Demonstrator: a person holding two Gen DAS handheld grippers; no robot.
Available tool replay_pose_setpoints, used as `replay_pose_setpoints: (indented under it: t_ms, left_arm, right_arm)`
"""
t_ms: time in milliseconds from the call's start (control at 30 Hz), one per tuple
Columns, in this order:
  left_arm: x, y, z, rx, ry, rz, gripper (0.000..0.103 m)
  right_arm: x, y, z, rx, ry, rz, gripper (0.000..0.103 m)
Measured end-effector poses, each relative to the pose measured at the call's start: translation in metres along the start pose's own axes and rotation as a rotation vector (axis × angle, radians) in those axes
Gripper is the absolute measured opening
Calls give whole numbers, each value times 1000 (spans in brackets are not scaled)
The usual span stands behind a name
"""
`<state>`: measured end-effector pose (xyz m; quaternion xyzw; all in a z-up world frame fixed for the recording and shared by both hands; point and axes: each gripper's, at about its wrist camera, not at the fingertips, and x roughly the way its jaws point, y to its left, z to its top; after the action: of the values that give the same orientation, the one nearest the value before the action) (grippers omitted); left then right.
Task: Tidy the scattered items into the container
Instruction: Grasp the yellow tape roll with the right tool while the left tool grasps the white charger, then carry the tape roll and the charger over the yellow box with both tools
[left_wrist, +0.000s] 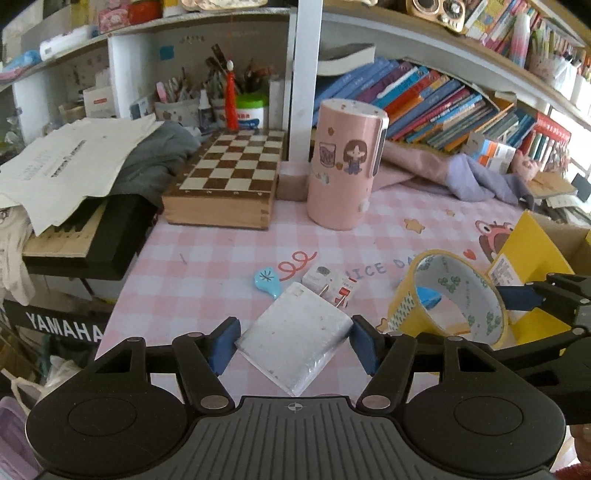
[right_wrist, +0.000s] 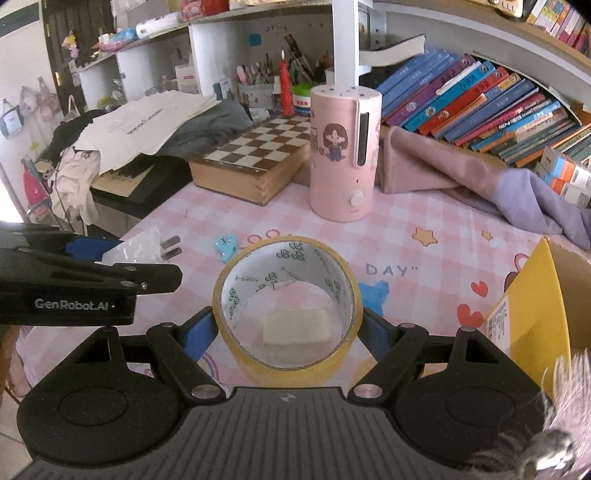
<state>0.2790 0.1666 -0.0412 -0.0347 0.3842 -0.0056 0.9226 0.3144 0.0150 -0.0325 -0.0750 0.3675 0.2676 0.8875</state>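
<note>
Both grippers, left (left_wrist: 293, 341) and right (right_wrist: 286, 328), squeeze a plug (left_wrist: 295, 341) and tape (right_wrist: 288, 302), not yet in the yellow box (right_wrist: 532, 314).

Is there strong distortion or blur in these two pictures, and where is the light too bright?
Left wrist view: fisheye bends the shelves into curves; the charger in the left gripper is sharp, its pale face a little washed out. Right wrist view: same bending at the edges; the tape roll in the right gripper is sharp; a fuzzy sleeve blurs the lower right corner; daylight overexposes the far left edge.
</note>
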Motion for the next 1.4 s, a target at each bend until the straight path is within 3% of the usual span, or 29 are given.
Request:
replay_pose_setpoints:
  t_ms: [733,1400]
  left_arm:
    - [-83,-3,-25,-64,-111,-72,65]
    - [-162,-21,-91,-87,-155,-123,65]
  right_arm:
    - [-66,16,-29,19,-60,-60,80]
    - [-142,47,-93,27,-90,-87,80]
